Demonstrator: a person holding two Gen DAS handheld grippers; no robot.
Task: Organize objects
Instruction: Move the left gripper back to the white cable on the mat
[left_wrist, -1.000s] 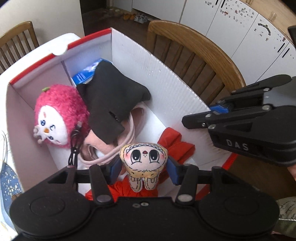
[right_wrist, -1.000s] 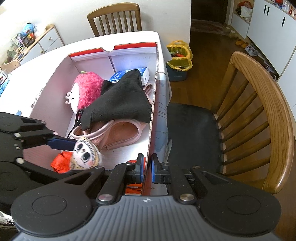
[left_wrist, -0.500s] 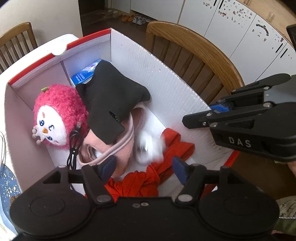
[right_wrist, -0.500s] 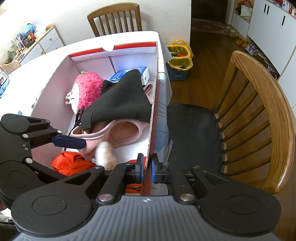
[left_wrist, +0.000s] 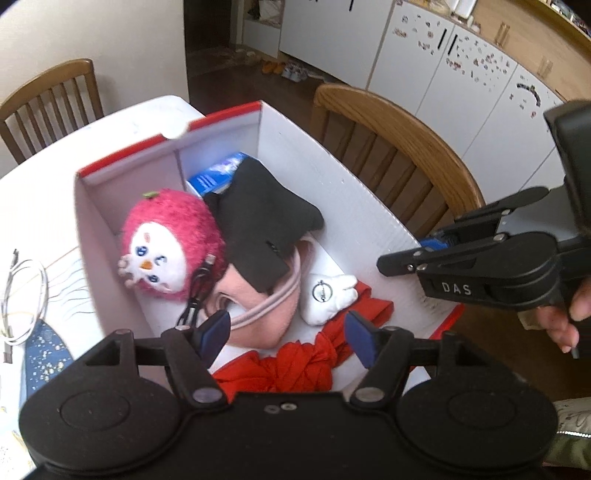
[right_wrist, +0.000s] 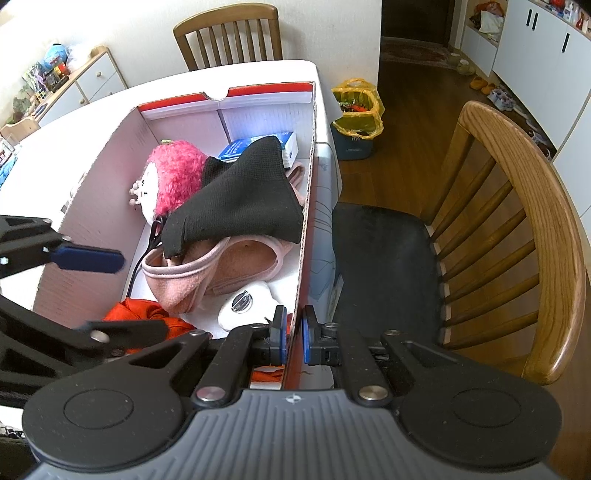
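Plush keychain (left_wrist: 327, 295), white side up, lies in the white cardboard box (left_wrist: 354, 206) between the pink garment (left_wrist: 258, 317) and the red cloth (left_wrist: 295, 365), just ahead of the left hand-held gripper (left_wrist: 288, 336), whose jaws stand wide and empty. The right hand-held gripper (right_wrist: 293, 334) pinches the box's near wall.

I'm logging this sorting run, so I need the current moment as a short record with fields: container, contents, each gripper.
container: white box with red rim on white table
contents: pink plush, black cloth, pink garment, small white plush, red cloth, blue box
left gripper: open, empty, above red cloth
right gripper: shut on box wall
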